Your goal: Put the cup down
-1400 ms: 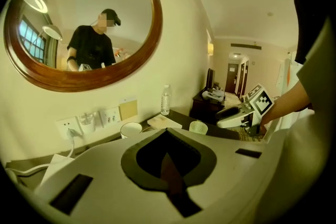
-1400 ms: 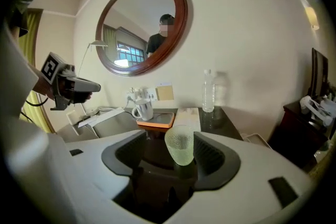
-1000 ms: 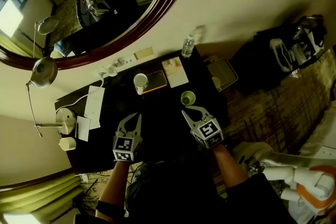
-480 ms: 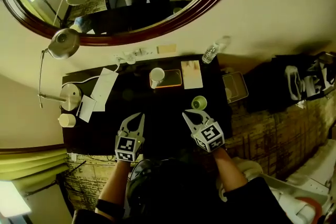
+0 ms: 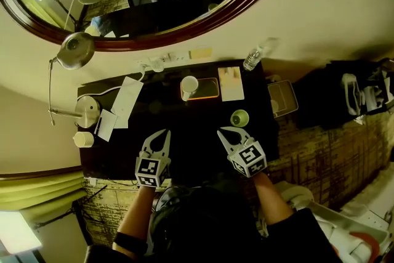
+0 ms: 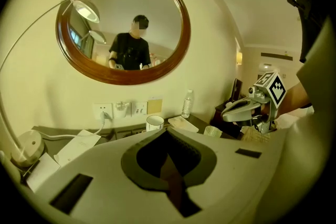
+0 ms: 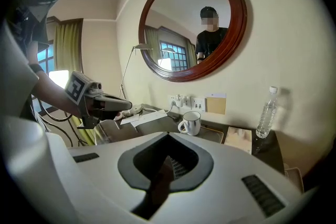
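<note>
We see a small round green cup (image 5: 239,118) standing upright on the dark tabletop (image 5: 184,138), its open mouth facing up and showing a lighter rim around a darker inside. It sits towards the table's right side, on bare surface and apart from the other items there. It stands free, just beyond the tips of the right gripper (image 5: 228,132), with nothing gripping it. From the left gripper view the same cup (image 6: 212,131) looks pale and low, resting level.
</note>
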Tool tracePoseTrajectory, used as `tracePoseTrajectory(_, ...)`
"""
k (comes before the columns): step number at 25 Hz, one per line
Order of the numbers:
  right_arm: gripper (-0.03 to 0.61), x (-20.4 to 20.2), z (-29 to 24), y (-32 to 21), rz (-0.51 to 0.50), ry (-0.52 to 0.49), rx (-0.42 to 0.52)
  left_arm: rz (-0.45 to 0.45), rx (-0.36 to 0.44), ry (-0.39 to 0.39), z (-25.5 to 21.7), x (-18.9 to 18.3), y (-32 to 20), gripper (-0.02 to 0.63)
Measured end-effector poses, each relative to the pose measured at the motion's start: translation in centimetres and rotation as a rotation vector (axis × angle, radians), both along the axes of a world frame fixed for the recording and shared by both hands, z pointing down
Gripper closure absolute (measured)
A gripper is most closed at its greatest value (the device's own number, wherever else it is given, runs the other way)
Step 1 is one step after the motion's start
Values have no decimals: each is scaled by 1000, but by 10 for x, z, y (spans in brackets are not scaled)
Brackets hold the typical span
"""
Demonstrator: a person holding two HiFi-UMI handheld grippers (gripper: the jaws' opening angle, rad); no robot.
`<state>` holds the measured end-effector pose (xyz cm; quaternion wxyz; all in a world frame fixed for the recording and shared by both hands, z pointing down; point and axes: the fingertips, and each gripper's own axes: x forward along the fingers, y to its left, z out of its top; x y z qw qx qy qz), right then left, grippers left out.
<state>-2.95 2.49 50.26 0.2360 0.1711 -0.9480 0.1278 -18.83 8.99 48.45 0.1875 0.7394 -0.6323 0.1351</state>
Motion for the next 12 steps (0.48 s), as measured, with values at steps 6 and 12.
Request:
tracePoseTrajectory(6, 569, -15, 8, 3, -30, 33, 4, 30, -39, -35, 9, -4, -12, 595)
tracePoseTrajectory(12, 569, -42, 15, 4, -78, 72, 10, 81, -111, -47, 25, -5, -36, 469)
